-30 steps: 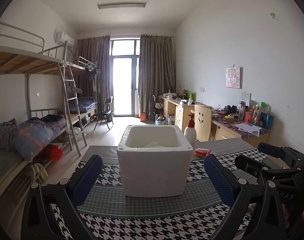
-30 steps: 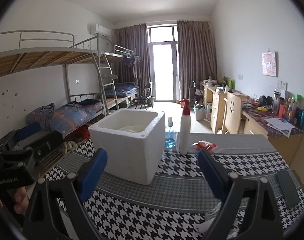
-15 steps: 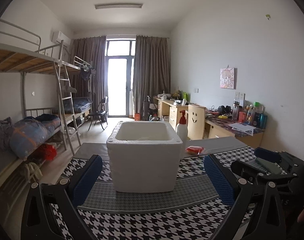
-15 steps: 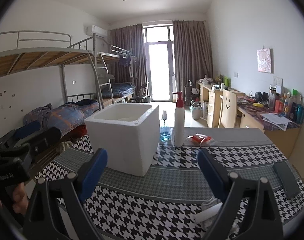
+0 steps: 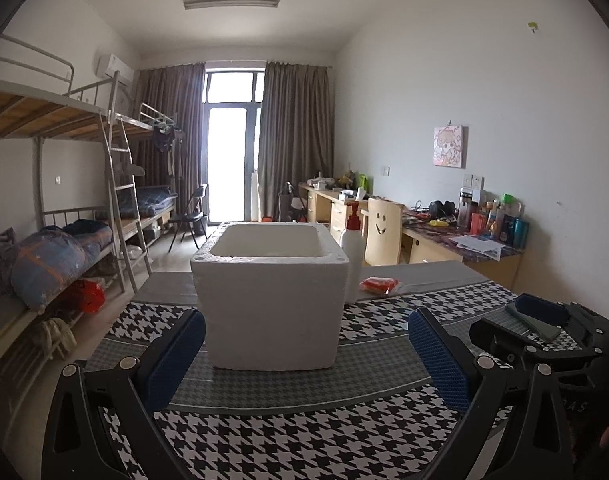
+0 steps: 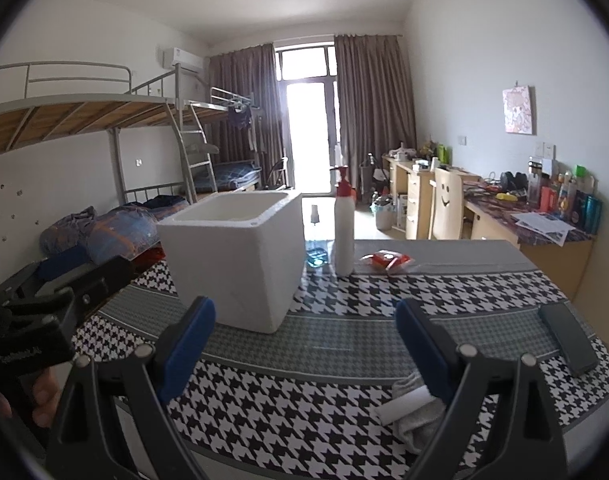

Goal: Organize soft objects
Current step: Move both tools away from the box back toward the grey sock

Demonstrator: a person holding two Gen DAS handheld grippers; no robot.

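Observation:
A white foam box point(image 5: 271, 296) point(image 6: 234, 268) stands open-topped on the houndstooth tablecloth, straight ahead of my left gripper point(image 5: 304, 344). That gripper is open and empty, a short way in front of the box. My right gripper point(image 6: 304, 336) is also open and empty, to the right of the box. A grey and white soft cloth bundle point(image 6: 414, 408) lies on the table just under the right gripper's right finger. Low camera angles hide what is inside the box. The right gripper point(image 5: 544, 332) shows at the right edge of the left wrist view.
A white pump bottle with a red top point(image 6: 343, 228) point(image 5: 353, 252), a small blue spray bottle point(image 6: 315, 246) and a red packet point(image 6: 386, 260) point(image 5: 380, 284) stand behind the box. A dark phone point(image 6: 568, 338) lies at the table's right. Bunk beds line the left, desks the right.
Both grippers have dropped lower and drawn back a little, so the box's inside no longer shows. The cloth bundle has come into the right wrist view. Both stay open.

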